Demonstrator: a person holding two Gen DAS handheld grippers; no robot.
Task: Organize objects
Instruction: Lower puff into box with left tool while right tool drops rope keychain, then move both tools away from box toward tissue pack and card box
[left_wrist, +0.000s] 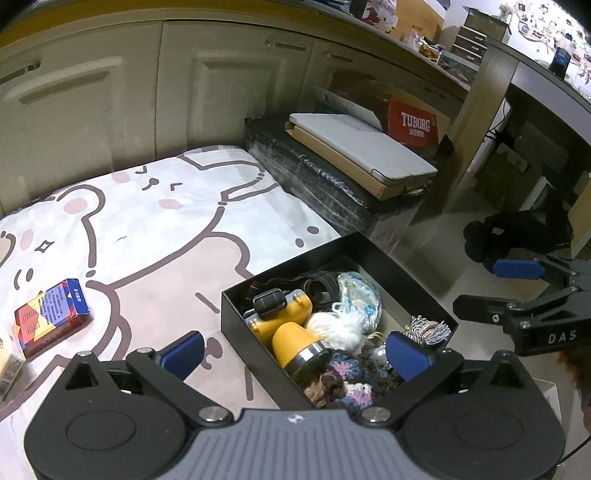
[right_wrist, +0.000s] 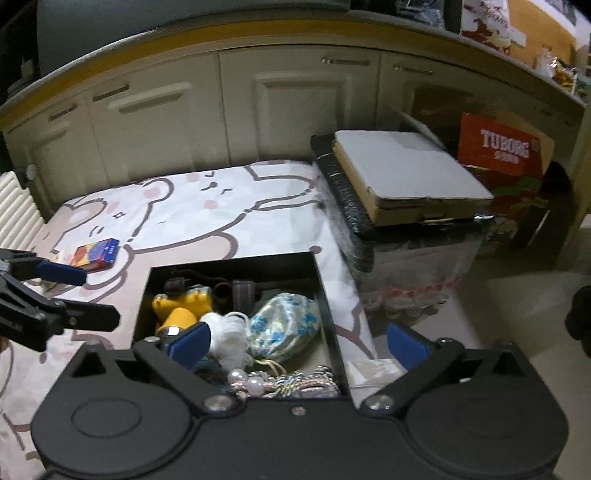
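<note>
Right now I have both claws spread wide and empty: the left claw (left_wrist: 293, 352) hangs over the near corner of the black box (left_wrist: 236, 314), and the right claw (right_wrist: 297, 345) hangs over the same box's near side, neither pad touching anything.

The box sits at the edge of a bed with a cartoon-bear sheet (left_wrist: 155, 221) and is already packed: a yellow headlamp (left_wrist: 291, 332) with its dark strap, a white yarn tassel (left_wrist: 340, 325), a blue-and-white fabric pouch (right_wrist: 286, 325), crochet pieces (left_wrist: 351, 384) and some beaded cord (right_wrist: 258, 384).

What I judge still needs tidying is the red-and-blue card box (left_wrist: 51, 314), lying flat on the sheet well apart from the black box, off to my left. It looks like light, stiff cardboard, probably with a slick printed skin, so I would take it across its two long edges near the middle and squeeze gently; a hard pinch could dent the walls. Because it lies flat on soft bedding, the pads may sink into the sheet and snag fabric.

The things inside the black box would handle differently: the headlamp is hard, smooth and likely the heaviest piece, best taken by the yellow body, while the yarn and pouch are soft and will simply give.
</note>
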